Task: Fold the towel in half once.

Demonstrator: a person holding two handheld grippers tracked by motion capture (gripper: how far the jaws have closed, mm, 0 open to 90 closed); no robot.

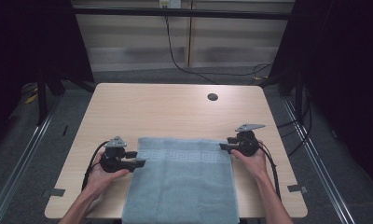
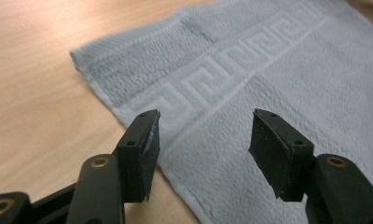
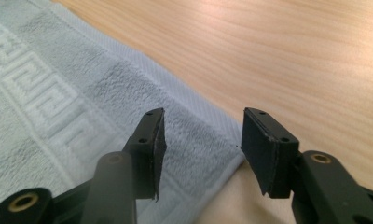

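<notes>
Flat, the grey-blue towel [image 1: 182,182] (key-pattern band) lies between the left gripper [image 2: 203,140] and right gripper [image 3: 201,137], both agape, empty

We count one towel [image 1: 182,182], pale blue-grey, lying on one wooden table [image 1: 161,109]. The towel carries one woven band of key pattern [image 1: 184,155] running across it near its far edge. The table top has one round hole [image 1: 212,97] near its far right corner.

We count two grippers, one in each of the person's two hands: the left gripper [image 1: 139,158] and the right gripper [image 1: 223,144]. Each has two black jaws, four in all, and both pairs stand apart. Each gripper bears one grey three-cornered plate, two in all, and each trails one black cable.

We count two small grey tabs, one at each side edge of the table near the person.
</notes>
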